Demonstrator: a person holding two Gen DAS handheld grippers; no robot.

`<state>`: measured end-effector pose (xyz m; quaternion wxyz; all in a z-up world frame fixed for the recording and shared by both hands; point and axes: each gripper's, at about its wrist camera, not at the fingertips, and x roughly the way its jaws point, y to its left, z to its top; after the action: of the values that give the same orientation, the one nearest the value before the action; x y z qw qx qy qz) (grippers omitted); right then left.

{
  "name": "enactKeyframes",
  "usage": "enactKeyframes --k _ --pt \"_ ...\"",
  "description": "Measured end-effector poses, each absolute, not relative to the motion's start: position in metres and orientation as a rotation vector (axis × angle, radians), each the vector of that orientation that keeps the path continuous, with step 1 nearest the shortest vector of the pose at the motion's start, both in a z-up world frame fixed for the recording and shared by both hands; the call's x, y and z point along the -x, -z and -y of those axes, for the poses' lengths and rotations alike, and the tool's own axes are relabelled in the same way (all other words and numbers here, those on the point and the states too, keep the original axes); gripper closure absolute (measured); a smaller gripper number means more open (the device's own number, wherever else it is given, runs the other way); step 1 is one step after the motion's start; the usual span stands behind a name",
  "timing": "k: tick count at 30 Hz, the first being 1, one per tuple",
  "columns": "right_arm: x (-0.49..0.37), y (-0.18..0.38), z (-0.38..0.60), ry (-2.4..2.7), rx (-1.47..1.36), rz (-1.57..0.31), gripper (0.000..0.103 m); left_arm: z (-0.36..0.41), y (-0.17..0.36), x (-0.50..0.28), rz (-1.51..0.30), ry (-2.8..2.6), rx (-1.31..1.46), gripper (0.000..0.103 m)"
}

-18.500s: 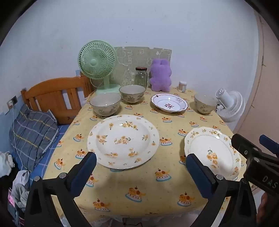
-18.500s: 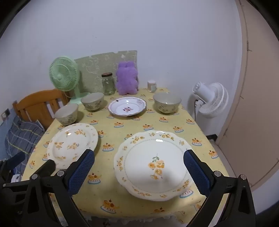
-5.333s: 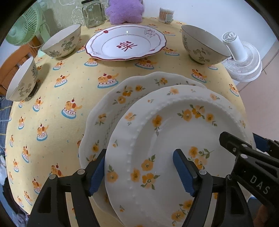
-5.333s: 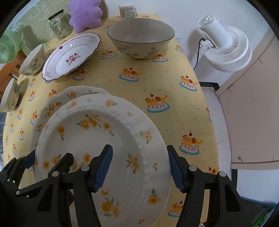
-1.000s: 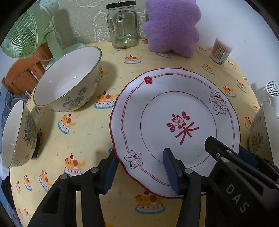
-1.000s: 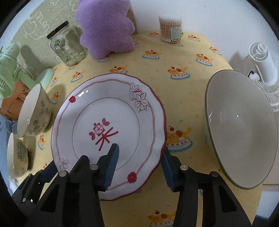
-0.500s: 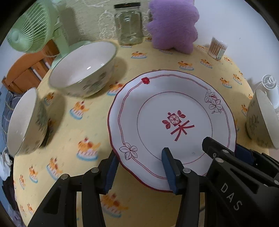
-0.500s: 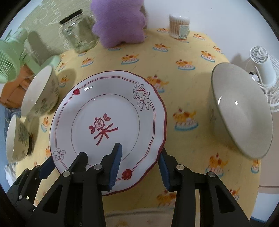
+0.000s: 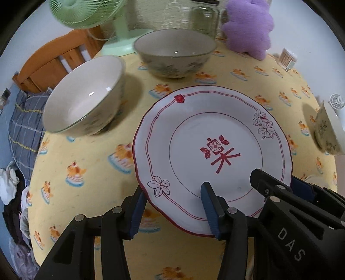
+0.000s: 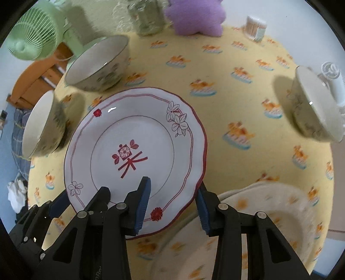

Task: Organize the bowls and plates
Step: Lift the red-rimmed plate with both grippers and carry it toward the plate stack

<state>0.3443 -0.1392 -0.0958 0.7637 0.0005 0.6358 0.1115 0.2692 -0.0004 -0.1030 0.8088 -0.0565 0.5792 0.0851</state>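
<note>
A white plate with red trim and a red motif point(image 9: 213, 148) is held lifted above the yellow tablecloth; it also shows in the right wrist view point(image 10: 133, 150). My left gripper point(image 9: 172, 212) is shut on its near left rim. My right gripper point(image 10: 172, 200) is shut on its near right rim. Two floral bowls point(image 9: 84, 107) point(image 9: 174, 52) stand to the left and behind. A third bowl point(image 10: 317, 107) stands at the right. The stacked floral plates point(image 10: 248, 226) lie below the right gripper, blurred.
A green fan point(image 9: 86, 13), a glass jar point(image 9: 204, 17), a purple plush toy point(image 9: 248, 28) and a cotton-swab tub point(image 10: 255, 28) stand along the table's back. A wooden chair point(image 9: 54, 62) and bedding are off the left edge. A white fan point(image 10: 330, 71) stands at the right.
Both grippers have lifted the red-trimmed plate and drawn it back toward the near side; the stacked floral plates have come into the right wrist view.
</note>
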Motion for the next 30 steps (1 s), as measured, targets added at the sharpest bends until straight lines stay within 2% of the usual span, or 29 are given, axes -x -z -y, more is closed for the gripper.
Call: enactKeyframes --k 8,18,20,28,30 --pt "-0.338 0.099 0.126 -0.229 -0.002 -1.396 0.052 -0.016 0.105 -0.266 -1.262 -0.132 0.165 0.051" --pt "-0.367 0.111 0.125 -0.177 0.04 -1.387 0.05 -0.03 0.112 -0.287 -1.252 -0.12 0.145 0.048" --pt "-0.373 0.113 0.124 -0.178 0.046 -1.385 0.05 -0.033 0.113 -0.291 -1.249 -0.12 0.138 0.045" --pt "-0.401 0.117 0.12 -0.209 0.078 -1.365 0.051 -0.038 0.113 -0.305 -1.248 -0.129 0.142 0.044" --pt "-0.406 0.12 0.117 -0.23 0.093 -1.375 0.054 -0.039 0.113 -0.308 -1.25 -0.13 0.146 0.045"
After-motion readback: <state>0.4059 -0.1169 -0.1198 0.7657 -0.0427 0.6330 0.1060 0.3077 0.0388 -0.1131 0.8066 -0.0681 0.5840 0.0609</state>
